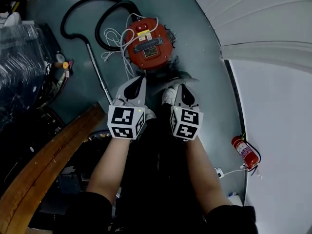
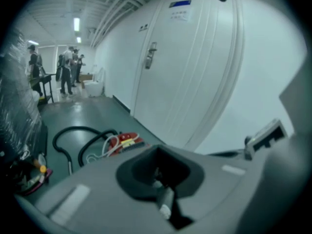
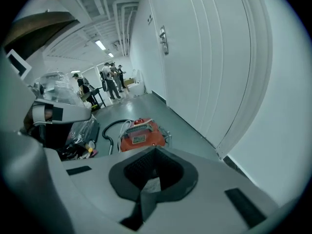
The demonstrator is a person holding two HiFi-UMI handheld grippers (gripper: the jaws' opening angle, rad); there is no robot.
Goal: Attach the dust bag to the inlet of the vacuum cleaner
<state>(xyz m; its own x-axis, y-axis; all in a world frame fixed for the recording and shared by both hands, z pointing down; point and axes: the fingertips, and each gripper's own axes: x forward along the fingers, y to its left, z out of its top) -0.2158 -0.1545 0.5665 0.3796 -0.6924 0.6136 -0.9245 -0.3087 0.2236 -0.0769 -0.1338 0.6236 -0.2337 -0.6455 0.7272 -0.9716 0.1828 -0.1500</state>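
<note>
- The red vacuum cleaner (image 1: 148,43) is seen standing on the floor (image 1: 204,38).
- The left tongs (image 1: 140,81) and right tongs (image 1: 182,87) are held closed just short of the vacuum cleaner, with nothing plainly gripped.
- A grey shape (image 1: 184,77) at its near side may be the dust bag (not certain).
- Both tongs should be opened before the bag is taken, and the inlet found first.

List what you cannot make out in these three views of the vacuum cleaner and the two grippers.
- Vacuum cleaner inlet: head view shows only the top; no opening visible.
- Dust bag: not identifiable in any view.
- Pale bits at the shut jaws of the left gripper and right gripper: gripper views, too little shows to name.
- Door sign: left gripper view, print too small.
</note>
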